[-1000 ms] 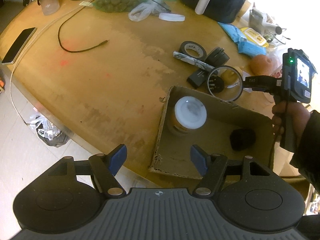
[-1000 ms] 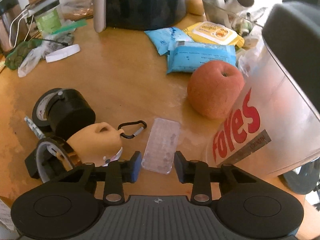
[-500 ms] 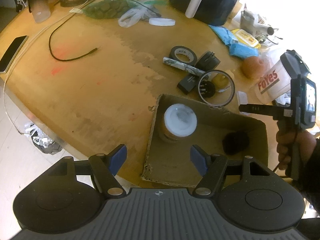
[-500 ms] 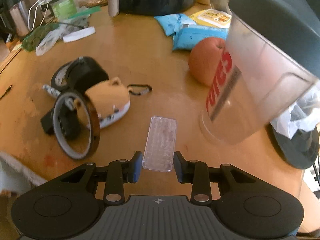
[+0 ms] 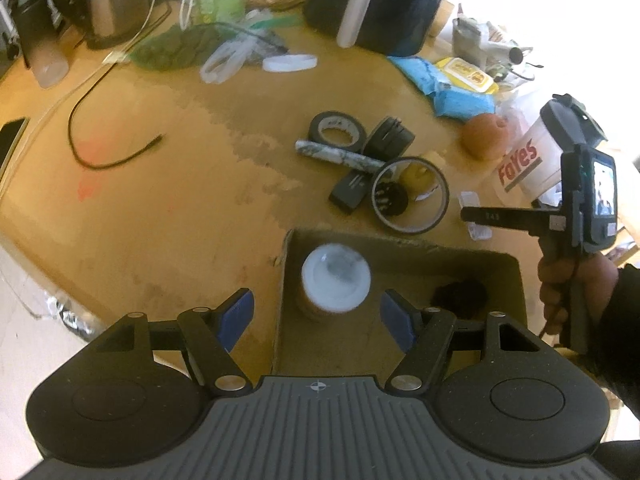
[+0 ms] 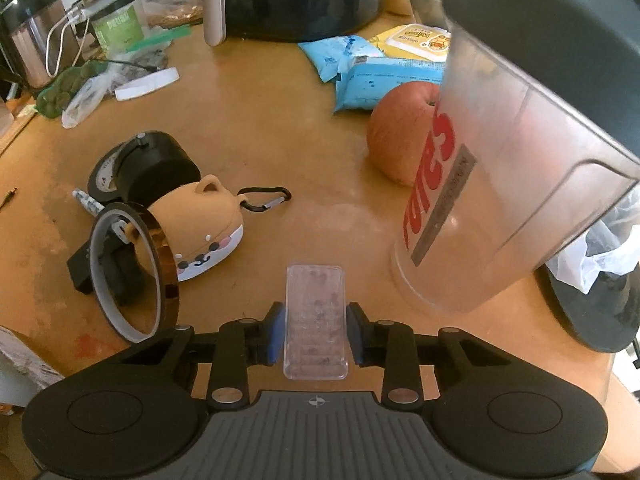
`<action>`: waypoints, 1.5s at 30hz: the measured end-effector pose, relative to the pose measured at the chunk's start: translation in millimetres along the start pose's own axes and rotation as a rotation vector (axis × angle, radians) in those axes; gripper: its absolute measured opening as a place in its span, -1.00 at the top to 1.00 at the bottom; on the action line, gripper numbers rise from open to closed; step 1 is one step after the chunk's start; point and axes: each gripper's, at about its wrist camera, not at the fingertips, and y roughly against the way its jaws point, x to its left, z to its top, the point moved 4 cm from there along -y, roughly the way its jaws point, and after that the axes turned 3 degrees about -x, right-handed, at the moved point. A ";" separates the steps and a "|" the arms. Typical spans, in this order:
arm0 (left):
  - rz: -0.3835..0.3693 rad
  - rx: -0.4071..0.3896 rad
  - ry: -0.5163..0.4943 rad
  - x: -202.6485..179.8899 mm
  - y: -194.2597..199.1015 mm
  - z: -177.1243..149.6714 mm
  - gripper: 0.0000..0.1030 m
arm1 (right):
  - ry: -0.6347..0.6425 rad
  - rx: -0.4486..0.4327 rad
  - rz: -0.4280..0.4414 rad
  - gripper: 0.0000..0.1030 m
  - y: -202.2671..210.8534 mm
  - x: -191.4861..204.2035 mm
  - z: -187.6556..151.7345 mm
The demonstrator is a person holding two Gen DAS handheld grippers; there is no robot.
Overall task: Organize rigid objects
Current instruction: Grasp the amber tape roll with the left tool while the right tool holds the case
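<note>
Picking the clear plastic case (image 6: 315, 322) for the cardboard tray (image 5: 516, 276).
Left view: the left gripper (image 5: 317, 319) hangs wide and empty over the tray. Right view: the right gripper (image 6: 315, 332), jaws just closing, pinches the case on the table (image 6: 260, 120); next, lift it across.

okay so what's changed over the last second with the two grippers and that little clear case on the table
The right gripper slid forward until the clear case sat between its jaws, which have just been closing onto its sides. In the left view, the scene shifted a little. The left gripper stayed open above the cardboard box; the jar inside and the table clutter stayed put.
</note>
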 end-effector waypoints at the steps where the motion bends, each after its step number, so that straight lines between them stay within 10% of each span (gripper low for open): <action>1: -0.002 -0.004 -0.008 -1.2 -0.8 2.9 -0.35 | 0.003 -0.005 0.001 0.32 3.1 -1.0 -0.2; 19: -0.086 -0.070 -0.132 -27.7 -31.3 32.5 -0.33 | -0.064 -0.058 0.072 0.32 58.9 -12.8 0.9; 45: -0.074 -0.092 -0.442 -67.7 -107.6 71.2 0.31 | -0.192 -0.086 0.096 0.31 101.2 -36.1 -28.2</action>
